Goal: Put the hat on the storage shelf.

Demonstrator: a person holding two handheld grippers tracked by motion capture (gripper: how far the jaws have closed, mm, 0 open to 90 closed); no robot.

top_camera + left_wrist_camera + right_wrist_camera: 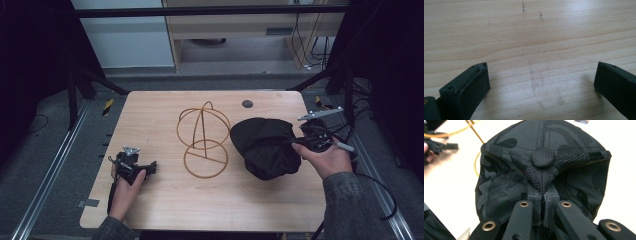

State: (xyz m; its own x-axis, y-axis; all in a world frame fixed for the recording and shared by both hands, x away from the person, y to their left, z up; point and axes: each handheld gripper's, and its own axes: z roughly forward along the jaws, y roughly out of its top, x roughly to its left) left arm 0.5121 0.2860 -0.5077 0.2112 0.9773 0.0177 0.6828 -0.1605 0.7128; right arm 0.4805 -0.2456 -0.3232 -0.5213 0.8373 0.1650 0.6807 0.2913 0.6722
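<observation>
High view: a light wooden tabletop (165, 200) carried a wire hat stand (203, 141) near its centre, built from a round base ring lying flat and a domed frame of thin hoops rising behind it. Just to the right of the stand lay a black cap (265, 147), its fabric bunched and its crown turned toward the right edge. The right claw (296, 142), held in the person's right hand (330, 159), was clenched on the cap's fabric at that side. The left claw (150, 167), held in the left hand (127, 187), rested low over the tabletop near the left edge, well apart from the stand.

Left gripper view: both jaws stood wide apart, released, with bare wood grain between them.

Right gripper view: the two jaws were pressed together on a fold of the cap (544, 170) just below its top button (543, 157); a dark camouflage pattern showed on the panels. The yellow wire of the stand (475, 131) appeared beyond the cap at upper left.
</observation>
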